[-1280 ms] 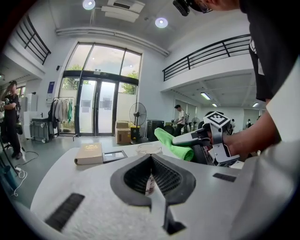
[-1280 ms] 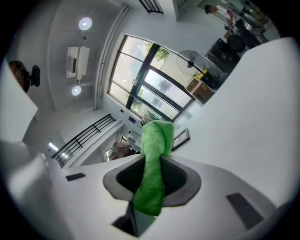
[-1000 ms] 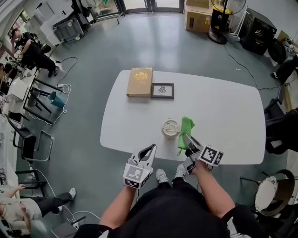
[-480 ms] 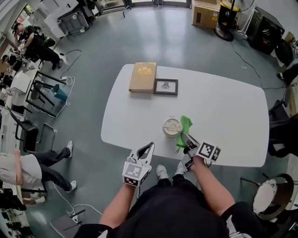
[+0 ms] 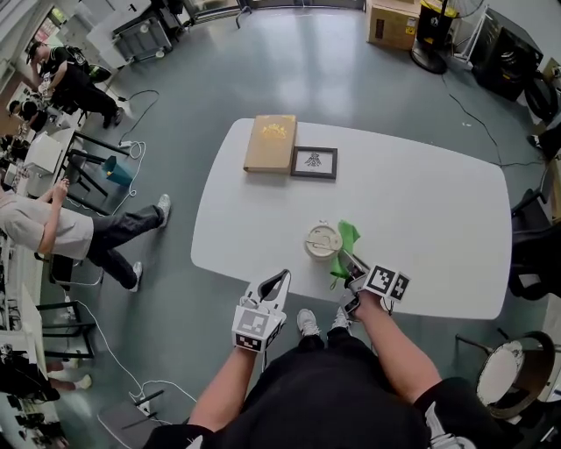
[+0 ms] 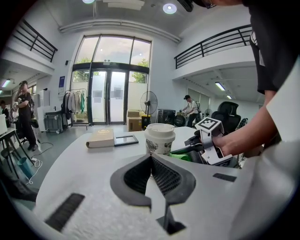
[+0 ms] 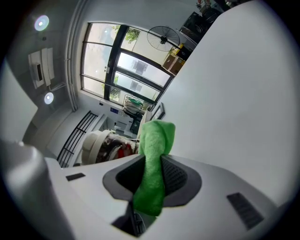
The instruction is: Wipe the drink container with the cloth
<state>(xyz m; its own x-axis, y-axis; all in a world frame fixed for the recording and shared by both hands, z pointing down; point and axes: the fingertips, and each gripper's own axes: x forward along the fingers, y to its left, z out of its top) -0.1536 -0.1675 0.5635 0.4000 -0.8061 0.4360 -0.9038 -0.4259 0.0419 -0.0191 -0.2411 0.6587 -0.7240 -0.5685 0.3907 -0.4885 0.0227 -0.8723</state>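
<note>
Low in the head view, the left gripper (image 5: pixel 279 282) hangs off the desk (image 5: pixel 421 210) edge, jaws together on nothing. To its right, the right gripper (image 5: pixel 350 264) pinches a green cloth (image 5: pixel 348 237) just beside the white-lidded paper cup (image 5: pixel 323 240) at centre frame; the cup's print is unreadable. Higher up lie a tan book (image 5: pixel 271 144) and a framed picture (image 5: pixel 315 163).

Table (image 5: pixel 421 202): one.
On table, four things: one cup (image 5: pixel 323 240), one cloth (image 5: pixel 350 233), one book (image 5: pixel 271 143), one frame (image 5: pixel 315 162).
Grippers: two, left gripper (image 5: pixel 282 279) and right gripper (image 5: pixel 351 261).
Marker cubes: two, left cube (image 5: pixel 252 331) and right cube (image 5: pixel 387 282).
Bystanders at left of head view: at least two, person in pale shirt (image 5: pixel 44 230) and person in black (image 5: pixel 66 79).
Box (image 5: pixel 393 22): one.
Fan (image 6: pixel 149 101): one.
</note>
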